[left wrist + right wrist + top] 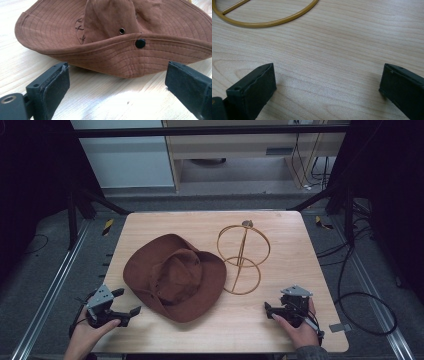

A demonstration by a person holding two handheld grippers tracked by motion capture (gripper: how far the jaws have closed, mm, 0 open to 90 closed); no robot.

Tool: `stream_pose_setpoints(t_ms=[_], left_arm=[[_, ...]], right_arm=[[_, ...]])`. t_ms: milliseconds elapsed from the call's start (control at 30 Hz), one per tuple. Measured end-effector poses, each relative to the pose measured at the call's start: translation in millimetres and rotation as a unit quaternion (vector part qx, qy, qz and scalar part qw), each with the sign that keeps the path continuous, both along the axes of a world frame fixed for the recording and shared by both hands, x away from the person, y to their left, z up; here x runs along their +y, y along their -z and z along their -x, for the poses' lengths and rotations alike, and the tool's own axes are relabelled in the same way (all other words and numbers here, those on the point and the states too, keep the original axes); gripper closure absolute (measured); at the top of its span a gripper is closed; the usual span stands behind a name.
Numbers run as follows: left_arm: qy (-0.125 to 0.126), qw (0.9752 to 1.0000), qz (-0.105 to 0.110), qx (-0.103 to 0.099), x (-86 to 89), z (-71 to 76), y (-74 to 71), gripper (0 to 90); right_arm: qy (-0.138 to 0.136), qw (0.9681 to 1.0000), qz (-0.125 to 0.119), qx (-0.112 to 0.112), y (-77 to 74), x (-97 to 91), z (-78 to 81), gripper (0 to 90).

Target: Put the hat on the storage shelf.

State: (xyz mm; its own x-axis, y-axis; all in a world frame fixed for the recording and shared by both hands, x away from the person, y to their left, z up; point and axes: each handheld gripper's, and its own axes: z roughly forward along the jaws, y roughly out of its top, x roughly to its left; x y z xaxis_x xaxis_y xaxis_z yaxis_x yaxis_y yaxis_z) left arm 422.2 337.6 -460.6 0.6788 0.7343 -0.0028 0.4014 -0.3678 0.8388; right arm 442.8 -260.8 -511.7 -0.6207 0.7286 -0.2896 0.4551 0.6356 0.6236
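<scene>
Lying crown-up on a pale wood-grain table [280, 330]: a soft brown cloth hat [175, 276] with a stitched, floppy brim. Standing just beside it, a thin gold wire stand [243, 257] of round hoops. Resting near the brim, left tool [126, 302] gaping wide, gripping nothing. Sitting near the stand's base hoop, right tool [269, 309] likewise spread, empty.

hat [175, 277] blocks table centre | wire stand [243, 257] just beside | bare table [240, 325] near edge

Lab — framed rig [55, 280]; trailing cables [367, 295]
</scene>
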Motion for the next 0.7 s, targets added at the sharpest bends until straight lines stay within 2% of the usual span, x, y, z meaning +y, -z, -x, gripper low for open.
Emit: stream_pose_setpoints(t_ms=[33,100,167,300,367,433,500,533,567,633,700], left_arm=[[0.003,1.0000,0.002,0.002,-0.9,-0.8,-2.6,5.1],[0.007,0.9998,-0.017,0.000,-3.5,-2.4,-8.1,5.2],[0.008,0.9997,-0.025,0.003,-6.0,-4.8,-13.5,5.3],[0.015,0.9982,-0.057,0.009,-16.3,-16.1,-31.2,5.4],[0.019,0.9979,-0.061,0.011,-19.2,-18.3,-34.5,5.5],[0.033,0.9948,-0.095,0.017,-33.0,-28.1,-48.5,5.5],[0.037,0.9939,-0.102,0.019,-37.2,-31.4,-52.5,5.6],[0.043,0.9922,-0.116,0.018,-44.4,-37.5,-59.5,5.7],[0.043,0.9922,-0.116,0.018,-44.4,-37.5,-59.5,5.7],[0.051,0.9903,-0.126,0.028,-54.6,-52.1,-71.3,5.9],[0.053,0.9899,-0.128,0.031,-56.8,-56.0,-73.5,5.9]], right_arm=[[0.000,1.0000,0.000,0.000,0.0,0.0,0.0,0.7],[0.000,1.0000,0.000,0.000,0.0,0.0,0.0,0.7],[0.000,1.0000,0.000,0.000,0.0,0.0,0.0,0.7],[0.000,1.0000,0.000,0.000,0.0,0.0,0.0,0.7],[0.000,1.0000,0.000,0.000,0.0,0.0,0.0,0.7],[0.000,1.0000,0.000,0.000,0.0,0.0,0.0,0.7],[0.000,1.0000,0.000,0.000,0.0,0.0,0.0,0.6],[0.000,1.0000,0.000,0.000,0.0,0.0,0.0,0.7],[0.000,1.0000,0.000,0.000,0.0,0.0,0.0,0.7],[0.000,1.0000,0.000,0.000,0.0,0.0,0.0,0.7],[0.000,1.0000,0.000,0.000,0.0,-0.1,0.0,0.7]])
